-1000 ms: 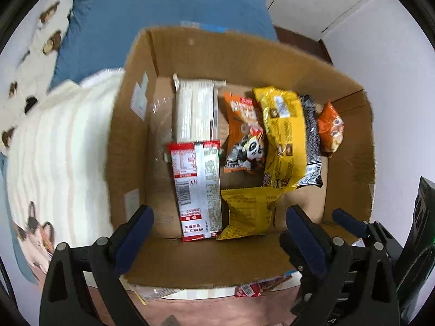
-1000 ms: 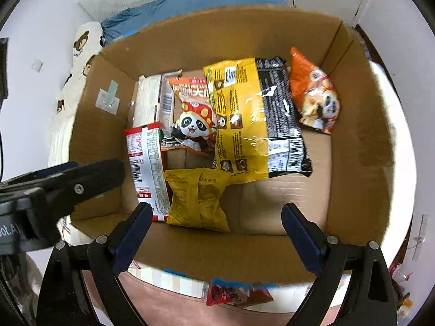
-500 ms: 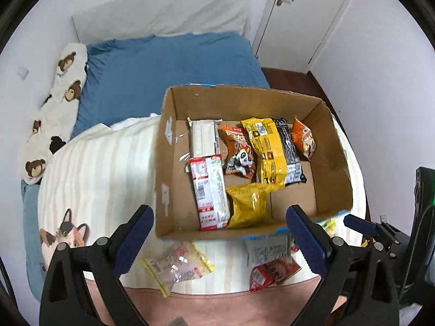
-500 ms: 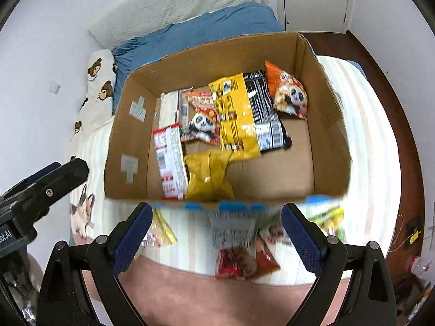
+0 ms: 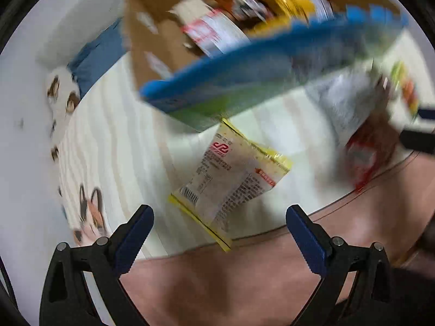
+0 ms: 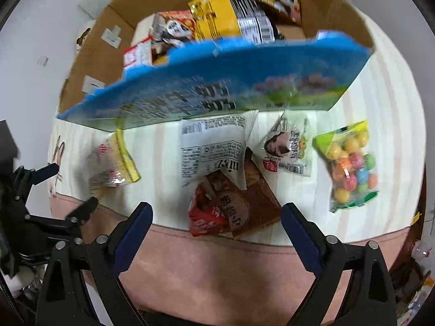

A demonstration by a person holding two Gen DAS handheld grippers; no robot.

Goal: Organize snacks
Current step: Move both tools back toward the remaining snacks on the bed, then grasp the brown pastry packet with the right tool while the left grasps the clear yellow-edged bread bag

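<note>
Hovering with jaws spread wide and nothing between them, the left gripper [image 5: 218, 233] hangs just above the near edge of the striped blanket [image 5: 114, 146], and the yellow-edged packet [image 5: 231, 174] lies almost directly ahead of its fingertips. The right gripper [image 6: 214, 229] is likewise released and empty, poised over the same near edge with the red and brown packet [image 6: 231, 209] just in front of it.

The step in hand looks like choosing the next loose snack to lift into the cardboard box [image 6: 92, 54], which sits toward the far edge of the blanket and already holds several bags. For the left side, the yellow-edged packet is the natural pick: it lies flat and apart from the others, so a pinch across its crimped end should lift it cleanly. The left view is heavily blurred, so it pays to steady the tool before closing.

For the right side, the white packet [image 6: 212, 146] overlaps the red and brown one, so taking the top piece first avoids dragging both. The small portrait packet [image 6: 288, 149] and the bag of coloured balls [image 6: 350, 168] lie further toward the right edge, well clear. The box's near wall, printed blue [image 6: 217, 81], stands tall, so each packet needs carrying up and over it.
</note>
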